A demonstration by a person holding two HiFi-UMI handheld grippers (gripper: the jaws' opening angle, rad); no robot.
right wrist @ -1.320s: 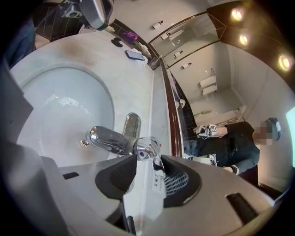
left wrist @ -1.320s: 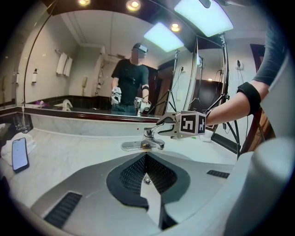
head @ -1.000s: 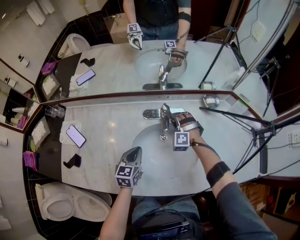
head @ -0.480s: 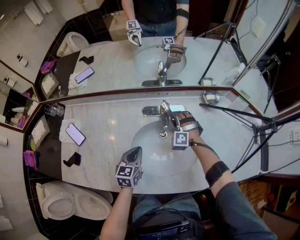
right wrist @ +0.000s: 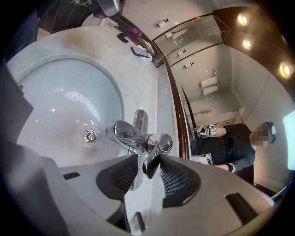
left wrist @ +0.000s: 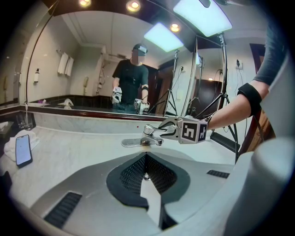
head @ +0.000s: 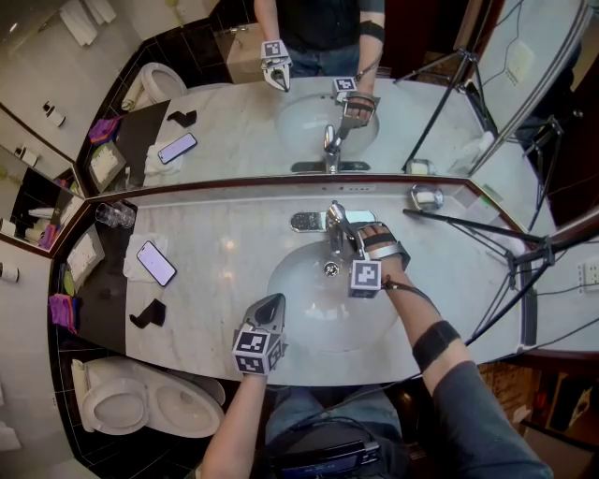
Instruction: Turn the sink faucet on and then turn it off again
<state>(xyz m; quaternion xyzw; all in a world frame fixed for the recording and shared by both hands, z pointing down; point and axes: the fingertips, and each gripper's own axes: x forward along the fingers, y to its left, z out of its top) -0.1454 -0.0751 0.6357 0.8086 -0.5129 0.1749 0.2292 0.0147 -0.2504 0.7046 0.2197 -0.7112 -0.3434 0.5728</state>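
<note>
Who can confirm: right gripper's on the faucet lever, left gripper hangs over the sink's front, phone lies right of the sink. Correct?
Not quite: the phone lies on the counter left of the sink, as the head view shows. The rest holds: the right gripper is on the faucet lever, and the left gripper hangs over the sink's front.

I'm in a bathroom. A pale marble counter (head: 225,245) holds an oval basin (head: 309,323) with a chrome faucet (head: 334,224) at twelve o'clock. A wide mirror (head: 234,131) runs behind it, a white toilet (head: 117,409) sits at seven o'clock, and towels (head: 82,21) show reflected at eleven o'clock.
</note>
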